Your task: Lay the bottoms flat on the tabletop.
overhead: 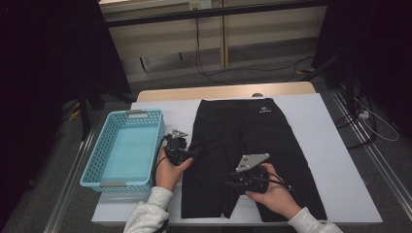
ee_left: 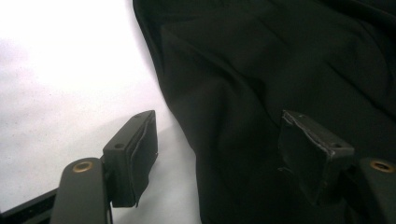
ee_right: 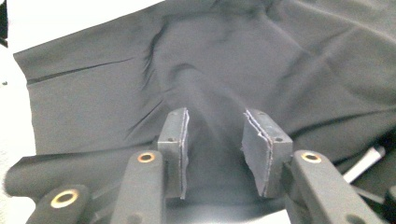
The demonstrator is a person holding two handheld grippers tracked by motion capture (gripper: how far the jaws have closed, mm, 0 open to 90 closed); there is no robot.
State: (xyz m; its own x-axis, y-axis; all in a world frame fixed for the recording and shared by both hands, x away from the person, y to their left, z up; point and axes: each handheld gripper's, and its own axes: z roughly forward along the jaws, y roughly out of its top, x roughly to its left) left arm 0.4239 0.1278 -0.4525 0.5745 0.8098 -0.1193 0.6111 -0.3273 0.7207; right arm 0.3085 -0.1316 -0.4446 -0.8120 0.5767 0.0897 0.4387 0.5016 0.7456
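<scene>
Sleeves at the bottom edge of the high view are cut off at the forearm; each hand carries a tool. The right tool (overhead: 232, 183) lies low over the black shorts (overhead: 243, 145), near the crotch between the two legs. In the right gripper view its jaws stand apart, with a raised ridge of cloth between the pads but not pinched. The left tool (overhead: 193, 153) sits at the shorts' left edge; in the left gripper view its jaws are wide open, one over the pale table (overhead: 330, 145) cover, the other over dark cloth, gripping nothing. Fabric folds are hard to read in the dark cloth. The shorts lie flat on the table, waistband at the far side. Left of them stands a blue basket (overhead: 92, 167). Beyond the table, the floor and cables fade into dimness.
</scene>
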